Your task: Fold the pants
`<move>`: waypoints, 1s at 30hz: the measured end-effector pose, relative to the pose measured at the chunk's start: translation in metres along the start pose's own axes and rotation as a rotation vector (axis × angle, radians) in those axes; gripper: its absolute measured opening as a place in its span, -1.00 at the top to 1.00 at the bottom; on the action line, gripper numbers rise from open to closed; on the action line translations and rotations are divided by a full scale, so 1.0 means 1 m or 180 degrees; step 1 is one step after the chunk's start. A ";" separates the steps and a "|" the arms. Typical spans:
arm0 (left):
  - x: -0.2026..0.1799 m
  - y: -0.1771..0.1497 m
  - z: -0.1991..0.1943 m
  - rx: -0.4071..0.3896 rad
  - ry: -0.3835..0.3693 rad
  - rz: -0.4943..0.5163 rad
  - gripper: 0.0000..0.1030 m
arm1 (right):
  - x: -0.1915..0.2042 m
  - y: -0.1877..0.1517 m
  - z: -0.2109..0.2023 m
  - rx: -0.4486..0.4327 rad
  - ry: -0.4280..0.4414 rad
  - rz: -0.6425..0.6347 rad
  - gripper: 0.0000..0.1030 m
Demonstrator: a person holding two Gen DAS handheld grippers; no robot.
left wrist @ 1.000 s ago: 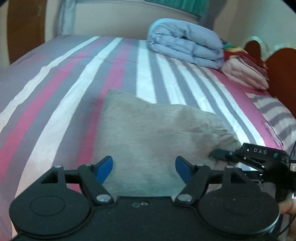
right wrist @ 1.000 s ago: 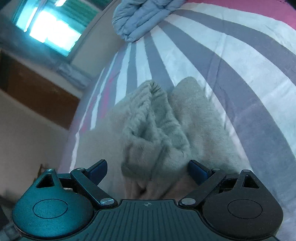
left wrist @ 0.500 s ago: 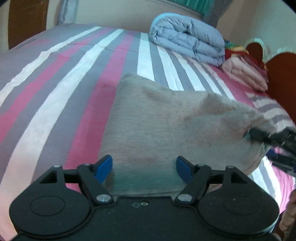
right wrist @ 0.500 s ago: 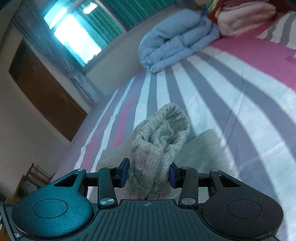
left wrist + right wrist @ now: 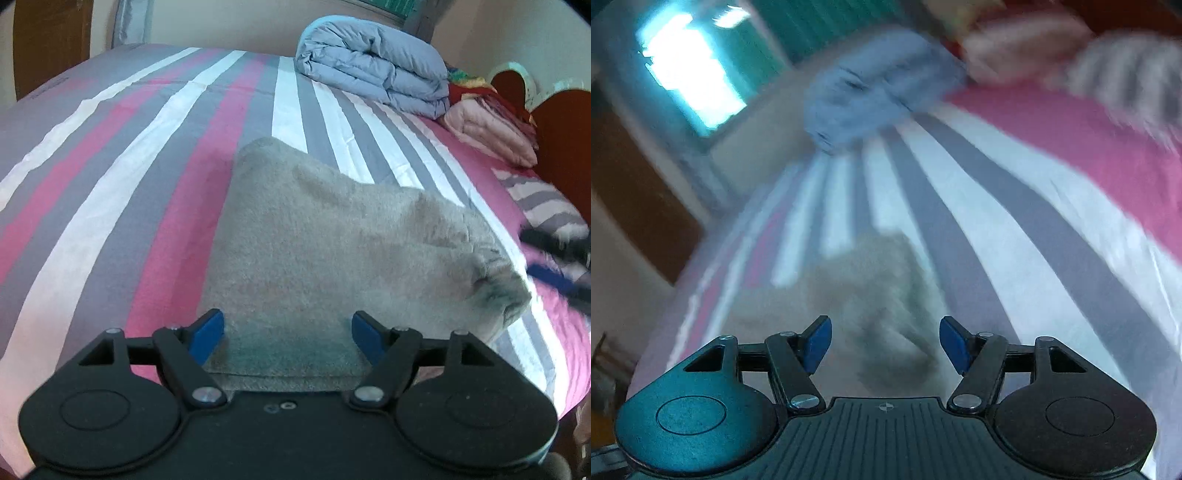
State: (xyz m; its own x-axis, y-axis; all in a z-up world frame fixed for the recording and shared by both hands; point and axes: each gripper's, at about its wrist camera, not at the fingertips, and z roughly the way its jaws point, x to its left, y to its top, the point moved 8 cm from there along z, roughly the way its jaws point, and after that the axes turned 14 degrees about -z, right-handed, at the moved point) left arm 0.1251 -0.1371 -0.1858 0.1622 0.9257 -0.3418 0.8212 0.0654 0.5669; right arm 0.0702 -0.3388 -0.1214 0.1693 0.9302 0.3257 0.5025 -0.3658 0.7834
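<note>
Both my grippers' jaws are apart, gripping nothing. The gray pants [image 5: 332, 258] lie bunched on the bed [image 5: 147, 147]. I judge that bunch at the right end could spring the fold open.

Loads of open bed on the left, stuff piled up at the far right

Striped bed [image 5: 122, 206] is bare left of and beyond the folded grey pants [image 5: 325, 251], so easy passing there. The far right corner is blocked by a rolled blue duvet [image 5: 373, 70], pink folded blankets [image 5: 491, 133] and the wooden headboard [image 5: 561, 147].
</note>
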 end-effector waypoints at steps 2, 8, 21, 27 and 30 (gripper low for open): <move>-0.001 -0.005 0.002 0.0018 0.0022 0.0050 -0.34 | 0.021 0.006 0.007 0.0005 0.0214 -0.0081 -0.26; -0.004 -0.010 0.006 0.0105 0.0007 0.0184 -0.34 | -0.001 -0.051 0.050 0.0564 0.0054 -0.0088 0.01; -0.017 0.081 0.042 0.0090 -0.0021 -0.0203 -0.24 | 0.027 -0.004 0.060 0.0386 0.0134 -0.0544 0.41; -0.013 0.095 0.104 0.0245 0.0216 -0.0200 -0.32 | -0.002 -0.063 0.081 0.0613 0.0032 -0.0628 0.95; -0.005 0.101 0.109 0.0260 0.0210 -0.0288 -0.29 | -0.006 -0.052 0.076 0.0729 0.0149 -0.0377 0.97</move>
State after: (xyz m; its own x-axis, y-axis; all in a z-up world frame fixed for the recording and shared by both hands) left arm 0.2667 -0.1759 -0.2086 0.0513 0.9400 -0.3372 0.8731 0.1217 0.4721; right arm 0.1074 -0.3232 -0.2045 0.0611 0.9617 0.2673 0.6963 -0.2330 0.6789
